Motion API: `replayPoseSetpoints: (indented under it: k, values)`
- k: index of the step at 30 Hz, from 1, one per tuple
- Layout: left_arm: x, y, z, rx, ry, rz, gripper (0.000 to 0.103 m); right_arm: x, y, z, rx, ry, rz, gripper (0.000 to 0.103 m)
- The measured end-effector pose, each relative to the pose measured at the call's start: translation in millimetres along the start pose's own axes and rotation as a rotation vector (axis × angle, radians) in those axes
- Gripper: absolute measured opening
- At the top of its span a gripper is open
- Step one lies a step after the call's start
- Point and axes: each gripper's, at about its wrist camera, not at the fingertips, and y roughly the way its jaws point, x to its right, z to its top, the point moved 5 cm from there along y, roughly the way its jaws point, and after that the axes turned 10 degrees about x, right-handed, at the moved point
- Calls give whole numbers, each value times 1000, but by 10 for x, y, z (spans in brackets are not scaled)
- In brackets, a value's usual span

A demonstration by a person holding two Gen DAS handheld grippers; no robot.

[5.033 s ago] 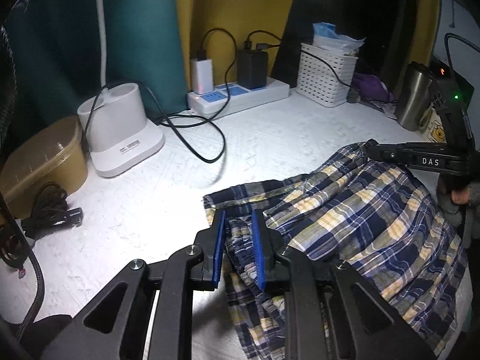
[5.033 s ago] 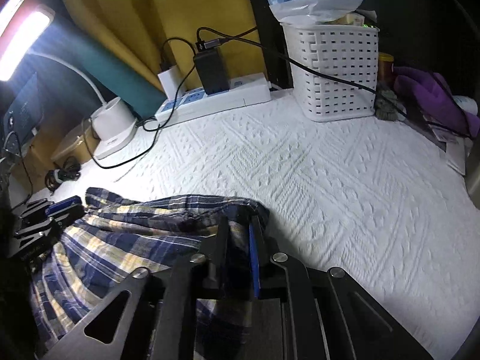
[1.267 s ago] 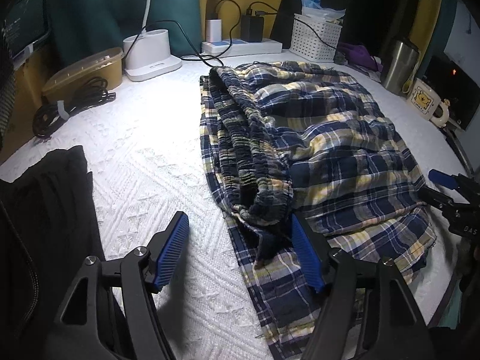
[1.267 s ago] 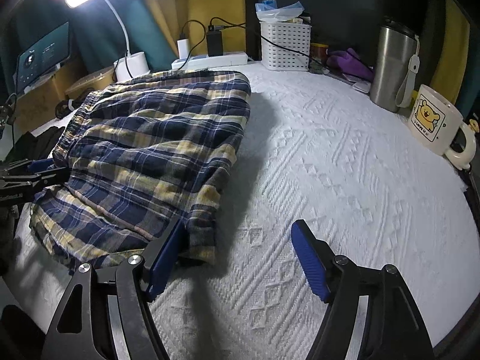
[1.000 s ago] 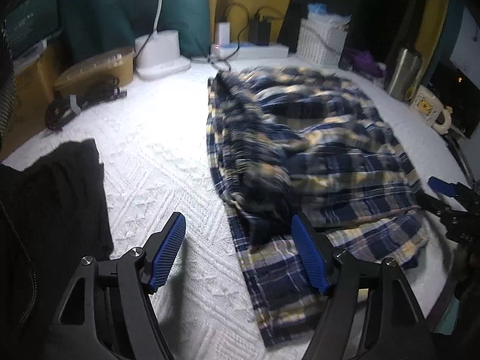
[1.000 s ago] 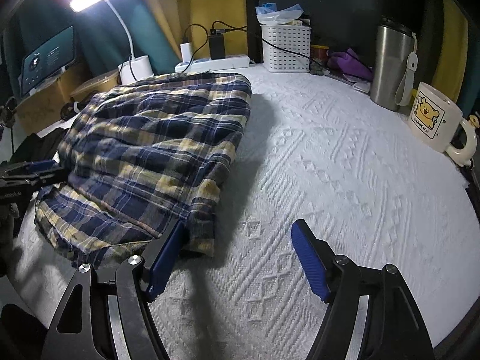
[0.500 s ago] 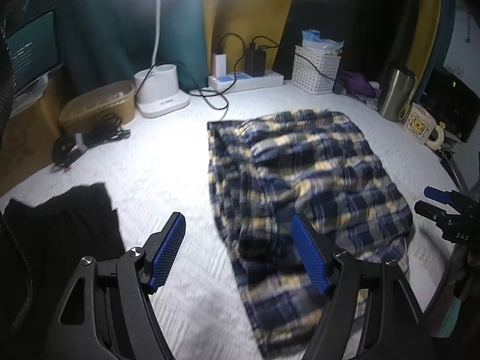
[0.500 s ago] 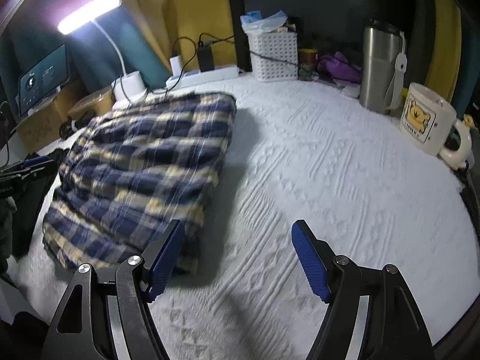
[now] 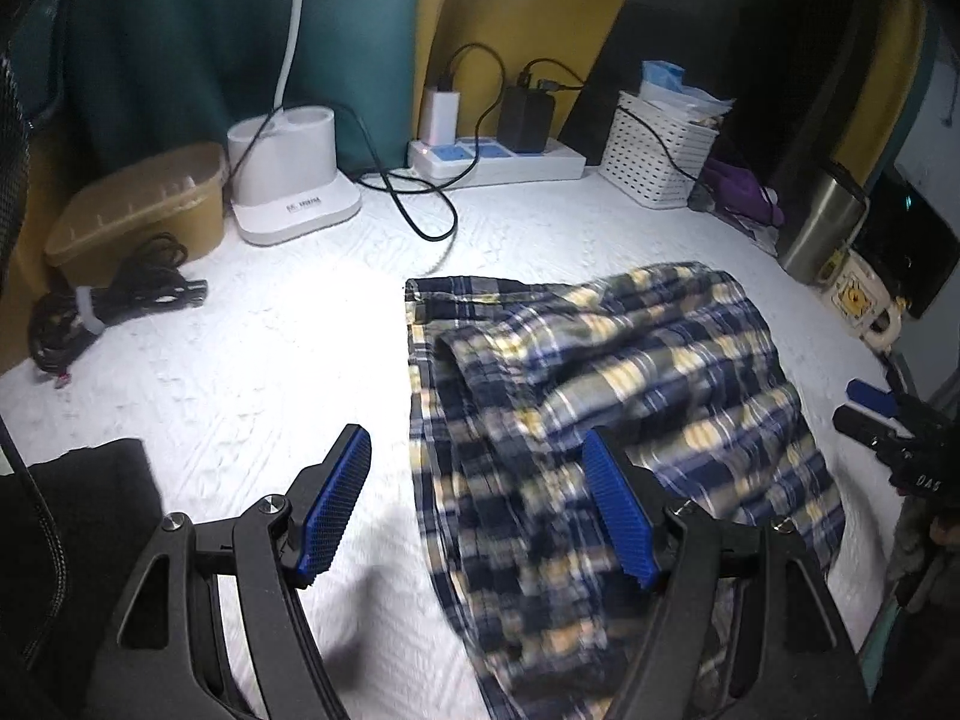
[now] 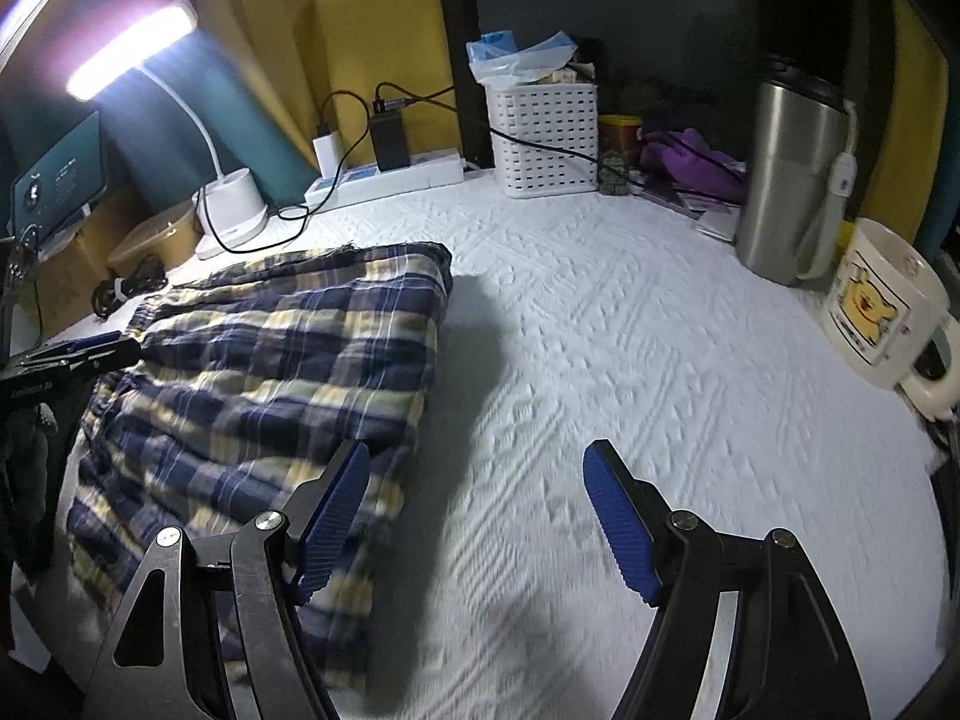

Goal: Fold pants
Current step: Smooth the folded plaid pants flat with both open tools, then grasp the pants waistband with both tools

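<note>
The blue, yellow and white plaid pants [image 9: 630, 396] lie folded over on the white textured cloth [image 9: 270, 360], their near end running off the bottom of the left wrist view. My left gripper [image 9: 477, 498] hovers open above the pants' left edge, holding nothing. In the right wrist view the same pants [image 10: 282, 360] lie at the left, and my right gripper [image 10: 474, 510] hangs open over their right edge and bare cloth [image 10: 660, 360]. Each gripper shows at the far side of the other's view: the right gripper [image 9: 882, 414], the left gripper [image 10: 78, 354].
At the back stand a lamp base [image 9: 288, 180], a power strip with chargers [image 9: 498, 156], a white basket [image 9: 660, 150] and a tan box [image 9: 138, 204]. A steel tumbler [image 10: 792, 180] and bear mug [image 10: 882, 312] stand at right. Dark cloth [image 9: 78, 510] and a cable bundle [image 9: 114, 300] lie left.
Both grippers, open throughout, have pulled back and risen slightly from the pants, so the pants look smaller and more of the table shows. The pants lie still.
</note>
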Motion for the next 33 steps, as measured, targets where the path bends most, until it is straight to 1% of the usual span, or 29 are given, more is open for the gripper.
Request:
replayPoseSetpoints:
  k: [2, 6, 10, 13, 16, 21, 22, 25, 29, 30, 31, 33]
  values:
    - [-33, 85, 23, -15, -17, -12, 73, -4, 90, 36, -8, -6, 5, 75]
    - [-43, 224, 20, -45, -18, -30, 73, -10, 289, 123, -20, -13, 18, 75]
    - [-76, 388, -37, -104, -24, -39, 74, -1, 468, 185, -30, -4, 34, 75]
    - [-66, 412, -24, -99, -20, -56, 76, 1, 604, 214, -41, 9, 52, 75]
    - [13, 453, -23, -97, 25, -65, 78, -9, 719, 228, -52, 27, 81, 75]
    - [134, 521, -4, -101, 42, -120, 78, -45, 852, 274, -53, 32, 113, 75]
    - [165, 530, -5, -103, 55, -131, 76, -57, 865, 281, -53, 32, 118, 75]
    - [235, 552, 1, -101, 73, -154, 67, -88, 908, 308, -52, 31, 138, 75]
    - [297, 566, 1, -93, 92, -164, 62, -181, 955, 329, -52, 17, 182, 75]
    - [304, 564, 2, -92, 94, -166, 58, -216, 968, 333, -55, 12, 199, 75]
    - [307, 553, -2, -90, 92, -170, 57, -251, 979, 335, -57, 7, 212, 75]
    - [317, 547, -9, -82, 102, -177, 56, -358, 1011, 339, -66, -16, 251, 75]
